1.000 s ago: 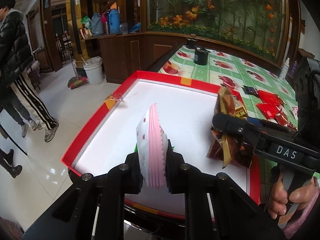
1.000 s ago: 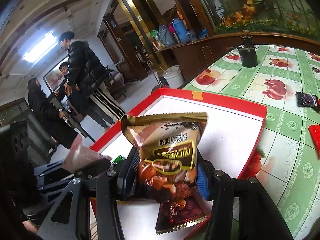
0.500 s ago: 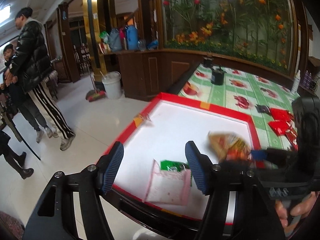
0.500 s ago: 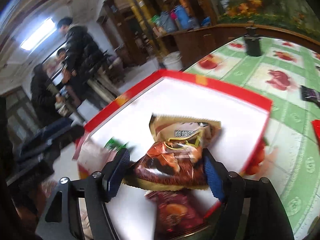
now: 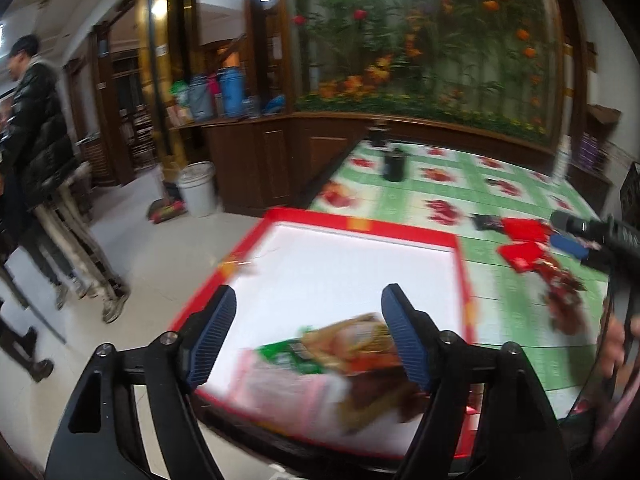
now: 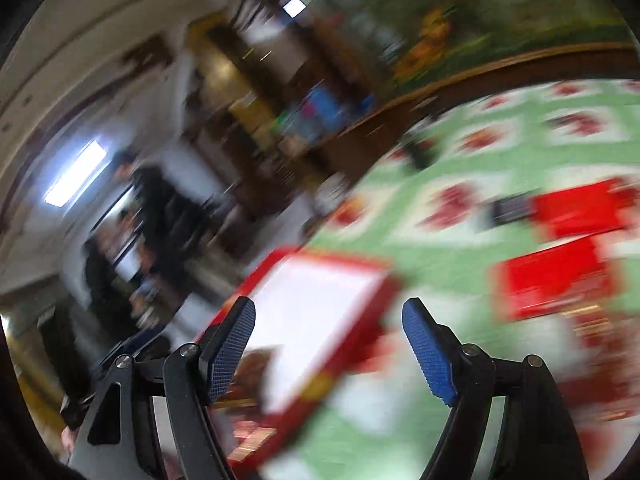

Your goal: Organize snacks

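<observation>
Nearest, the left gripper hangs over the near end of the tray, its jaws opening with nothing pinched; its blue pads stand clear of the snacks below. Under it, blurred, lie a pink packet, a green packet and a brown-and-gold packet, overlapping one another in the tray's near right corner, with a dark brown packet at their right edge. Beyond them the white floor of the tray is bare up to its red far rim.

Right of the tray, on the green flowered table, a dark red packet lies loose, and past it 2 red packets and a small black packet. The right gripper shows at the right edge of the left view, above those red packets, with a hand below it on the handle. Its own view is heavily smeared: its jaws are opening too, with nothing between the pads, and it sits over the tray's right rim with the table ahead.

Farther off, a black cup stands on the table. On the floor to the left stand a white bucket and a person in a black jacket.
</observation>
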`<state>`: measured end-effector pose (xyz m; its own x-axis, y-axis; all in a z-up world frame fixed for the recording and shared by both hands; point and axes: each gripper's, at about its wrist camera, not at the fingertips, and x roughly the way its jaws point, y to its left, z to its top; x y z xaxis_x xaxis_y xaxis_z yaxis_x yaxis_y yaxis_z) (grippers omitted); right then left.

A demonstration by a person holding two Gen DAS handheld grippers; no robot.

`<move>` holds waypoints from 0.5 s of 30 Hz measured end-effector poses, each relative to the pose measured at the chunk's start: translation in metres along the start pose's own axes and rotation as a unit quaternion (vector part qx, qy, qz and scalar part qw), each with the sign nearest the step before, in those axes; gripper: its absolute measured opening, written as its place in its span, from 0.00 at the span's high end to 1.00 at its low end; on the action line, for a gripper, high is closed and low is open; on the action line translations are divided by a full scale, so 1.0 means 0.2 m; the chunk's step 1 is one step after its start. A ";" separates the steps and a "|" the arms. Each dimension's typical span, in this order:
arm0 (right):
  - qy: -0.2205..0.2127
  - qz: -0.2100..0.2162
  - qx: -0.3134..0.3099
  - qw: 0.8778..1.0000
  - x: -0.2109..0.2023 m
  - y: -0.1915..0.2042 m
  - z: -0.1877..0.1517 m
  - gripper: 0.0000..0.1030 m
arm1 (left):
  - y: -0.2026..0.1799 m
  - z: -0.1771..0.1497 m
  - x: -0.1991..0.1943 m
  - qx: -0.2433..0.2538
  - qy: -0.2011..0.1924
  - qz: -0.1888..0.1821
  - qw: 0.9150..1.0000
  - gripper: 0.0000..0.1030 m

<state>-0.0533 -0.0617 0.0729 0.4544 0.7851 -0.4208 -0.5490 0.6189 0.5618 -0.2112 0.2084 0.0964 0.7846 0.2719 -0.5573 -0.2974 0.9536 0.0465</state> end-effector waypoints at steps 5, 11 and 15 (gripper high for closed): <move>-0.083 -0.110 0.053 0.989 -0.50 -0.44 0.10 0.22 | -0.35 0.05 0.01 0.060 0.014 -0.084 0.995 0.26; -0.107 -0.165 0.155 0.968 -0.79 -0.83 0.08 0.21 | -0.79 0.06 0.10 0.107 0.061 -0.171 0.977 0.24; -0.088 -0.174 0.208 0.959 -0.78 -0.93 0.07 0.21 | -1.11 0.04 0.14 0.150 0.064 -0.211 0.964 0.24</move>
<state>-0.0116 -0.3005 0.0444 0.6908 0.4946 -0.5274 -0.0325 0.7499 0.6607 -0.1188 0.0059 0.0760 0.7214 -0.1492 -0.6763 0.2200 0.9753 0.0196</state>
